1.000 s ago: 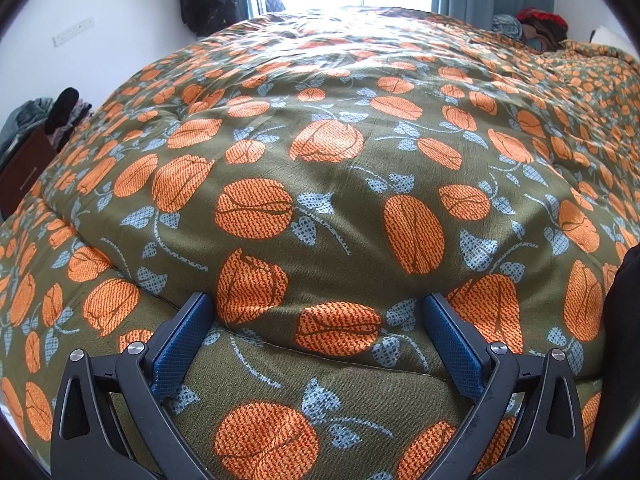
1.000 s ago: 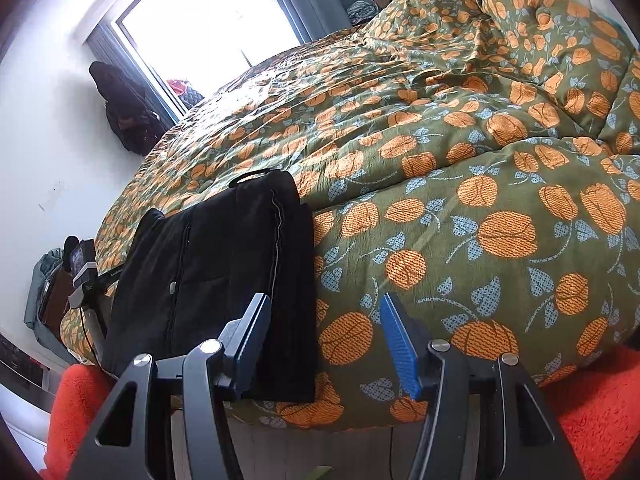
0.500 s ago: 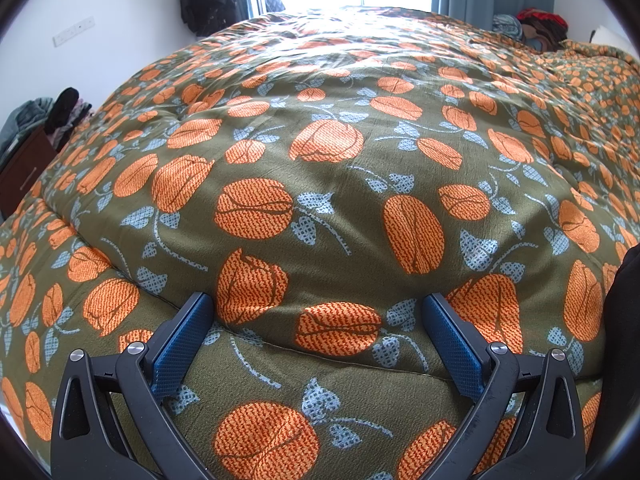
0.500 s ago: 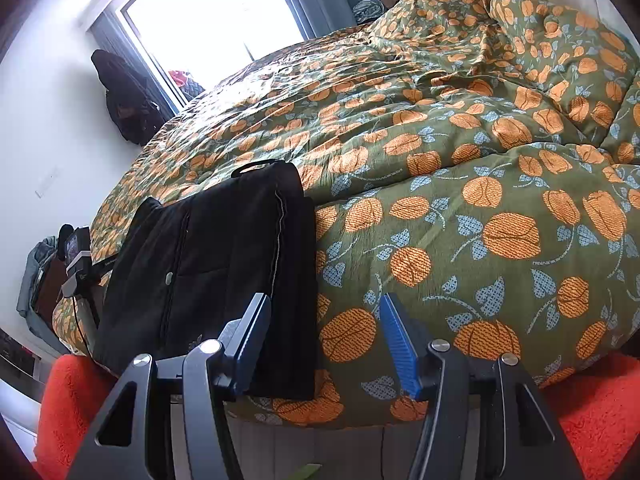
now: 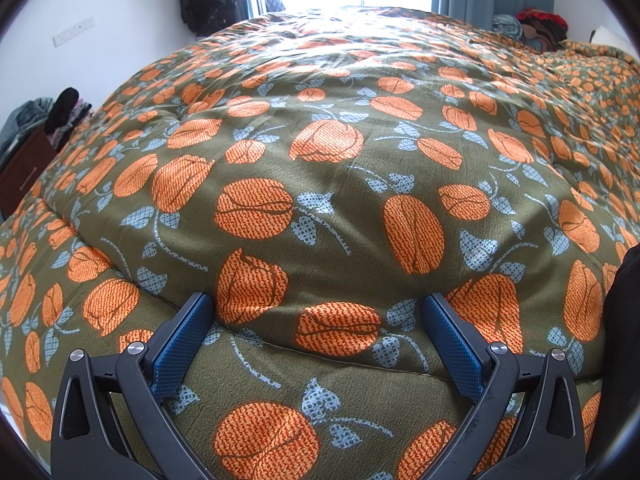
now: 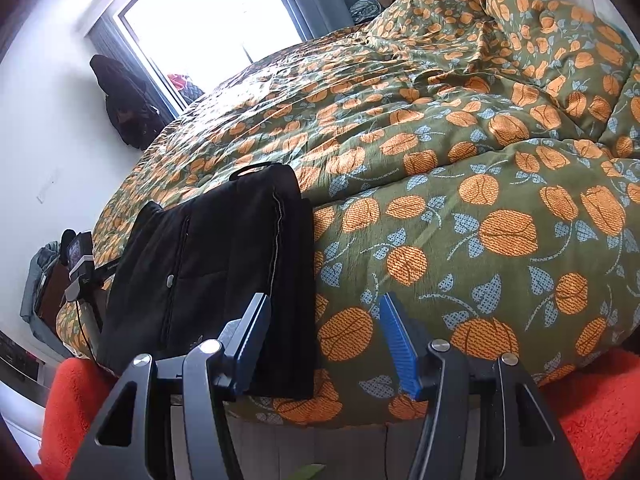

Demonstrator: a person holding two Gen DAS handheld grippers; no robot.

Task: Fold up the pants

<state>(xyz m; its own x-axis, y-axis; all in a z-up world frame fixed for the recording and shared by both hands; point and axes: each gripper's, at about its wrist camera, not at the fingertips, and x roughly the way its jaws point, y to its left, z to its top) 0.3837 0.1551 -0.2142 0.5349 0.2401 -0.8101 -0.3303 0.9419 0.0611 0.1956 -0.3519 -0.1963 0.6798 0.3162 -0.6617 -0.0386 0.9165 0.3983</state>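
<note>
- The right gripper [image 6: 322, 330] is held open, with nothing between its blue pads, just over the near edge of the bed.
- The left gripper [image 5: 316, 344] is held wide open too, and only the quilt [image 5: 320, 184] is seen between its pads.
- The pants [image 6: 216, 264] are laid flat on the quilt at the near edge of the bed, looking already folded into a neat black block, and a thin dark strip of them is seen at the right edge of the left view.
- The near end of the pants is hung a little over the bed edge, so the block could be pulled off onto the floor if it is nudged.
- The quilt is soft and puffy, so it could be pinched along with the pants if a pad is pushed down too deep.
- The fold could be undone if only the top layer is caught.
- Red fuzzy cloth [image 6: 592, 412] is seen below the bed edge, near the right gripper.
- Nothing is laid on the pants, and nothing is put in the way.
- Farther off, a pile of clothes [image 5: 48, 116] is seen by the wall.
- A dark bag [image 6: 124, 104] is hung beside the bright window [image 6: 208, 20].
</note>
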